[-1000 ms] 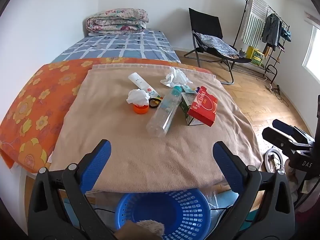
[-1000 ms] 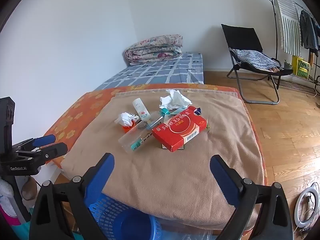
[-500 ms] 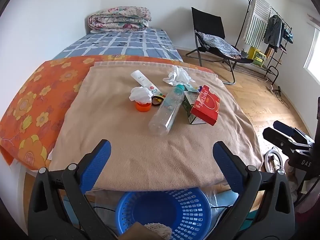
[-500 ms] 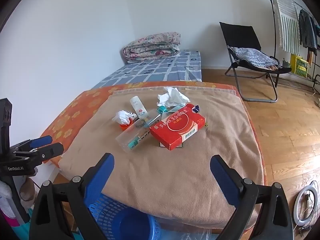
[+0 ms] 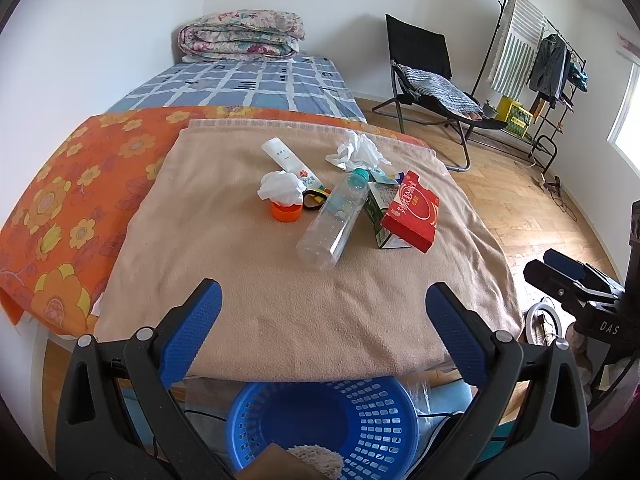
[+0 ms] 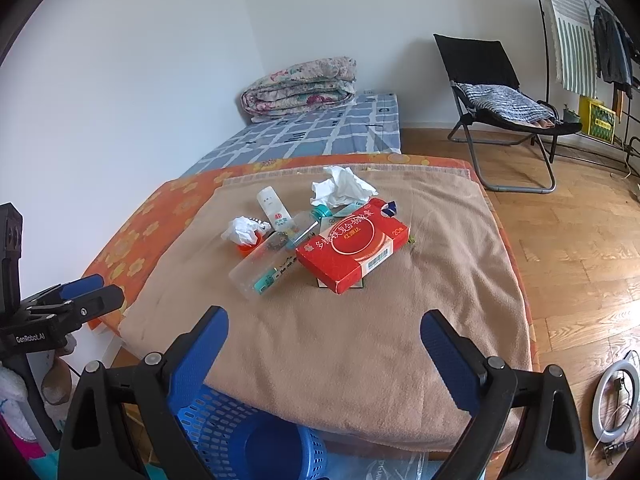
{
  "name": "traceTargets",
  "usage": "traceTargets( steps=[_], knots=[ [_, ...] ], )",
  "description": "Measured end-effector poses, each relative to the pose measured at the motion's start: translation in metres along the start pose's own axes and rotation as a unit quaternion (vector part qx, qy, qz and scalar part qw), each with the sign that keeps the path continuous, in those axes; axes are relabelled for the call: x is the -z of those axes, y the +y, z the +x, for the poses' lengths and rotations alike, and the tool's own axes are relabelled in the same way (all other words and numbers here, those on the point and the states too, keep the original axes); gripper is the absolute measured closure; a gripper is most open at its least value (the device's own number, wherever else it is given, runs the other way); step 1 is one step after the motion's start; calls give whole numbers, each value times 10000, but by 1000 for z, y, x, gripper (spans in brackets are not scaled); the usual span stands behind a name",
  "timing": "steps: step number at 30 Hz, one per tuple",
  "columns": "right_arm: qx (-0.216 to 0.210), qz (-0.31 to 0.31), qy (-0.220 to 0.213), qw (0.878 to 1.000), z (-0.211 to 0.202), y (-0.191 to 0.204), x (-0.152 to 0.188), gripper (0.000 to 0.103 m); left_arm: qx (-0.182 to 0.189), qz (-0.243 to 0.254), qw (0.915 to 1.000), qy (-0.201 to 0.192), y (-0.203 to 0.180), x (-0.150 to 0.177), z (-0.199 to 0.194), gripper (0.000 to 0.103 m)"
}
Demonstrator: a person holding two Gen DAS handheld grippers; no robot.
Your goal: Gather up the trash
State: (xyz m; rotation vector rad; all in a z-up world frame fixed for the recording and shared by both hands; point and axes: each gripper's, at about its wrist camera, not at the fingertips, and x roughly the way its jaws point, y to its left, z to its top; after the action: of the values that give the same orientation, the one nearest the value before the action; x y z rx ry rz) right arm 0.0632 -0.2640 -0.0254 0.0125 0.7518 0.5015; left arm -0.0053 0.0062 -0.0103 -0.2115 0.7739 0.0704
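Trash lies in a heap on a tan blanket (image 5: pixel 280 304): a clear plastic bottle (image 5: pixel 334 220), a red box (image 5: pixel 412 211) leaning on a green carton (image 5: pixel 378 208), a white tube (image 5: pixel 288 160), a crumpled tissue (image 5: pixel 280 188) on an orange cap (image 5: pixel 285 212), and a larger tissue (image 5: pixel 356 152). In the right wrist view the red box (image 6: pixel 352 246) and bottle (image 6: pixel 272 260) lie mid-blanket. My left gripper (image 5: pixel 322 308) and right gripper (image 6: pixel 322 332) both hover open and empty short of the blanket's near edge. A blue basket (image 5: pixel 324 424) sits below them.
The blanket covers an orange flowered sheet (image 5: pixel 60 200) on a low bed, with a folded quilt (image 5: pixel 240 36) at the far end. A black folding chair (image 5: pixel 432 76) and a clothes rack (image 5: pixel 536 60) stand on the wooden floor to the right. A ring light (image 6: pixel 616 404) lies on the floor.
Both grippers have drifted slightly forward and up; the trash heap sits a little lower in the views. Nothing on the blanket has moved. Both stay open.
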Motion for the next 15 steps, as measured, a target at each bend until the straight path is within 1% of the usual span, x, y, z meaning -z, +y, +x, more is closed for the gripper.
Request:
traceTargets(
  steps=[15],
  knots=[
    [1, -10, 32, 10000, 0, 1, 0, 5, 37, -34, 10000, 24, 4, 2, 3, 0]
  ],
)
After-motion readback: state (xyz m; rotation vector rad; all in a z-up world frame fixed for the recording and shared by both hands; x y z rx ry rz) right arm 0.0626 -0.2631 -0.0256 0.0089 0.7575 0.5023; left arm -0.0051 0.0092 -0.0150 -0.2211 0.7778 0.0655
